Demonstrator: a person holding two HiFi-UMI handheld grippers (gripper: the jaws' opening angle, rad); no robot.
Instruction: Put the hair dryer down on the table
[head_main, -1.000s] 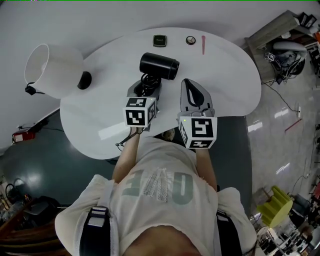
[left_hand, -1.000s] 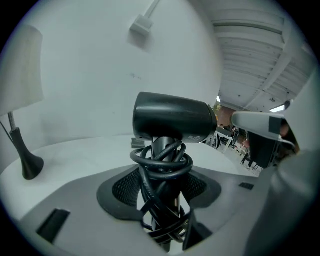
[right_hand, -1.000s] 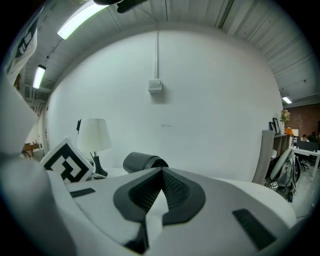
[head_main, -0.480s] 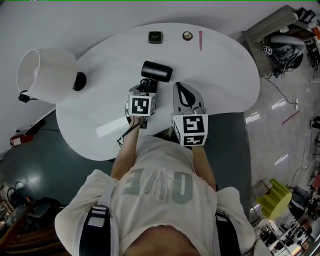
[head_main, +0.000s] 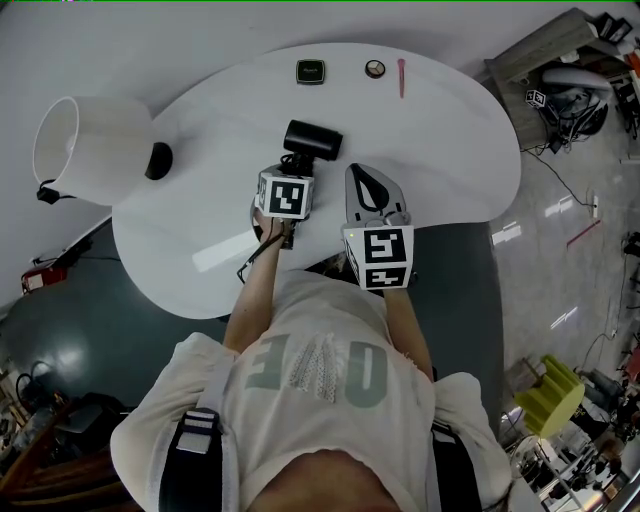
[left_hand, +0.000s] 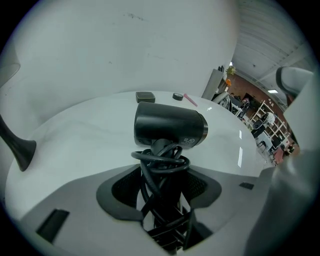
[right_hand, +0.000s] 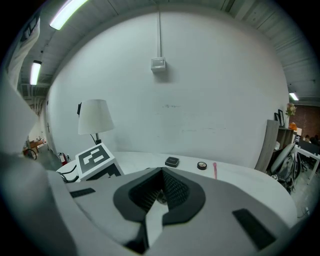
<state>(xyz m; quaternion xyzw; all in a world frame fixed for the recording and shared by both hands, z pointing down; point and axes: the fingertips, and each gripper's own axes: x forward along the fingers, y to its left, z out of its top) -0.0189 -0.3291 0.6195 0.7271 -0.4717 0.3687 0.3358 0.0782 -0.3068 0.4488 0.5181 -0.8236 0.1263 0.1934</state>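
Hair dryer (left_hand: 170, 131): black, cord-wrapped handle.

A white table (head_main: 450, 140) with a rounded, curving edge stands against a plain white wall (right_hand: 210, 90). At the table's left end is a lamp (head_main: 85, 150) with a white shade on a dark foot. High on the wall sits a small junction box (right_hand: 158, 63), with a thin conduit running straight up from it. Tube lights (right_hand: 65, 12) glow on the ribbed ceiling, up to the left. Under the table the floor is dark teal (head_main: 60, 340). To the right it turns to glossy pale tiles (head_main: 570, 260) that catch bright reflections. A yellow-green step stool (head_main: 548, 410) stands on the tiles amid clutter. A grey panel (right_hand: 265, 145) leans beside the wall at the right.
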